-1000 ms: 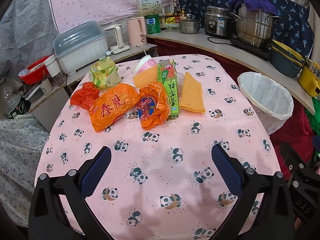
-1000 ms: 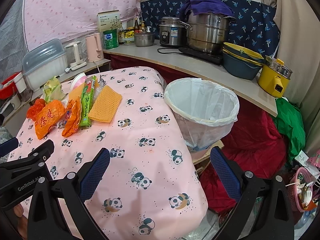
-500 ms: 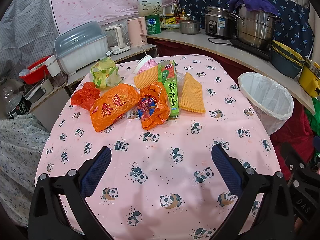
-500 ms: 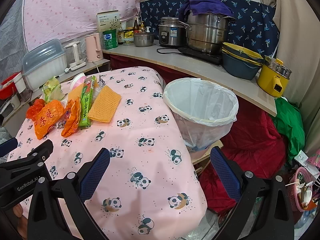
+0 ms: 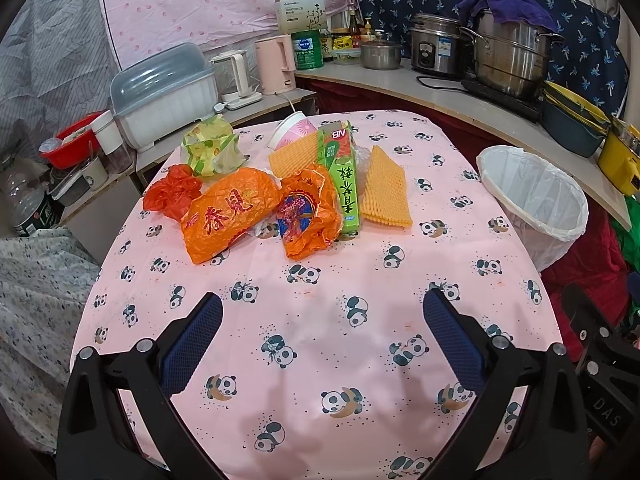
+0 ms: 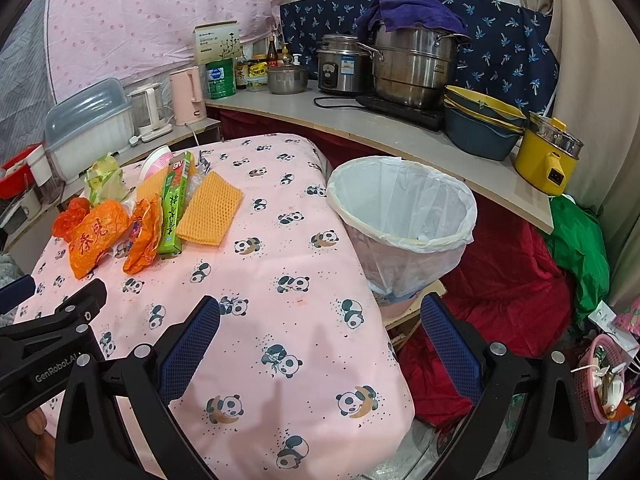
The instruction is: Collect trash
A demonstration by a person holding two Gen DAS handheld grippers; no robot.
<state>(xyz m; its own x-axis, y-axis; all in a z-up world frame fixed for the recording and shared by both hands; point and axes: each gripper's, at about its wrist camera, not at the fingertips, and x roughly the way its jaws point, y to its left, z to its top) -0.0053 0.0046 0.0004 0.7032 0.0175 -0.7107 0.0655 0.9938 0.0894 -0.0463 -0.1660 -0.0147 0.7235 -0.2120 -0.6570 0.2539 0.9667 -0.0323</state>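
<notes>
Trash lies in a cluster on the far half of the pink panda tablecloth: a large orange bag, a crumpled orange wrapper, a red bag, a green carton, orange foam mesh, a green-yellow wrapper and a paper cup. A white-lined bin stands right of the table. My left gripper is open and empty over the near tablecloth. My right gripper is open and empty above the table's near right corner.
A curved counter behind the bin holds pots, a rice cooker, bowls and a yellow cooker. A dish box and kettles stand on a shelf at the back left. Red cloth lies on the floor.
</notes>
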